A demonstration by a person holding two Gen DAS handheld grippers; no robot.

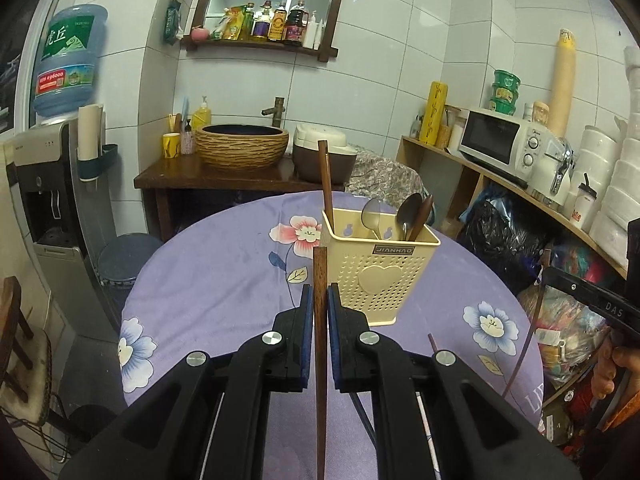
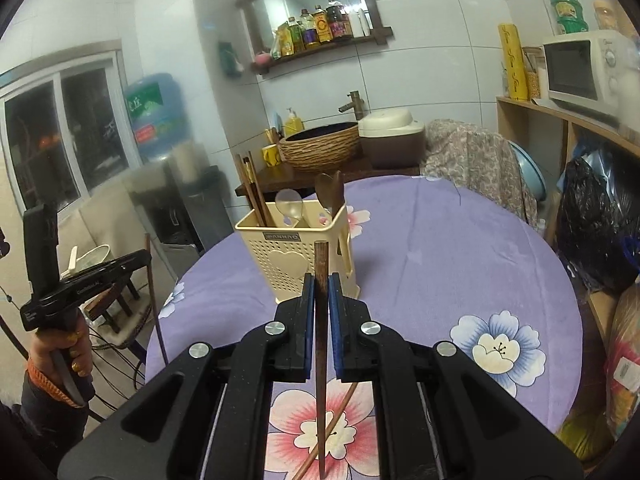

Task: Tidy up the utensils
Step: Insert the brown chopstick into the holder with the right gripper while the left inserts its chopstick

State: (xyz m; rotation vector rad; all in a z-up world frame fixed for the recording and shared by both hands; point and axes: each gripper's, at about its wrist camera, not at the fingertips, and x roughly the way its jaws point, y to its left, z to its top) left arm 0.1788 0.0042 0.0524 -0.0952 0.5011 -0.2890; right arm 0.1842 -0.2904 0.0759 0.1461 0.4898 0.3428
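The left gripper [image 1: 319, 300] pinches a wooden chopstick [image 1: 320, 344] mid-shaft, its top end sticking up past the pads; the right gripper [image 2: 320, 292] clamps another chopstick [image 2: 321, 360] likewise. Both look light, stiff and smooth, so a slip seems possible. Just beyond stands the cream utensil holder [image 1: 380, 276], holding spoons.

A round table with a purple flowered cloth [image 1: 224, 280] fills the foreground. Behind it, a woven basin [image 1: 241, 145] and rice cooker [image 1: 322, 156] sit on a dark counter. A microwave [image 1: 502, 143] rests on a shelf; a water dispenser [image 1: 44, 184] stands left.
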